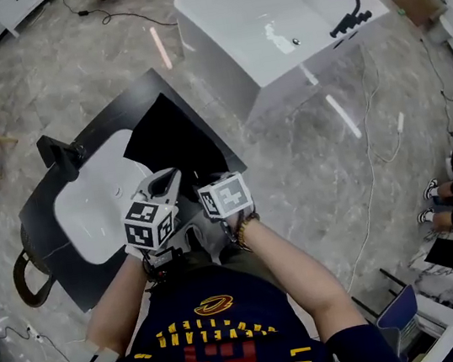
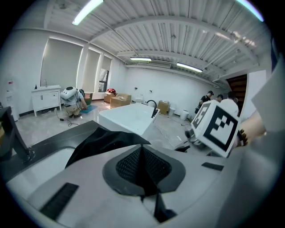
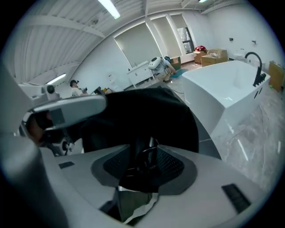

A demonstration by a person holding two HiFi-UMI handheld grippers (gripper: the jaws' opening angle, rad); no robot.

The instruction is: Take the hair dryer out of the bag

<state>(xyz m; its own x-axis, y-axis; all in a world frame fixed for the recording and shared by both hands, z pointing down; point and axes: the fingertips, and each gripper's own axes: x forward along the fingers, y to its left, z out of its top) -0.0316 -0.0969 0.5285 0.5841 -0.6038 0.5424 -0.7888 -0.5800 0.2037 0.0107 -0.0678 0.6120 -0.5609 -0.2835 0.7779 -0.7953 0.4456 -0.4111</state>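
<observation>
The left gripper (image 2: 143, 171) is pinching a fold of the black bag (image 2: 104, 142). Its jaws are pressed together on the cloth, which is running up and to the left from the tips. The right gripper (image 3: 144, 167) is standing just beside it on its right, the two marker cubes close together, and its jaws are standing apart. Between them a dark glossy shape (image 3: 141, 161) is sitting against the bag's cloth, and the pads are not visibly pressing on it. Whether that shape is the hair dryer cannot be told, and no view is showing the hair dryer plainly. The bulk of the bag is rising as a black mound straight ahead of the right jaws. Both grippers are hovering over a black counter (image 1: 53, 246). A white sink (image 1: 94, 207) is lying to the left of the left gripper, and a white bathtub (image 1: 270, 24) is standing well beyond the bag.
</observation>
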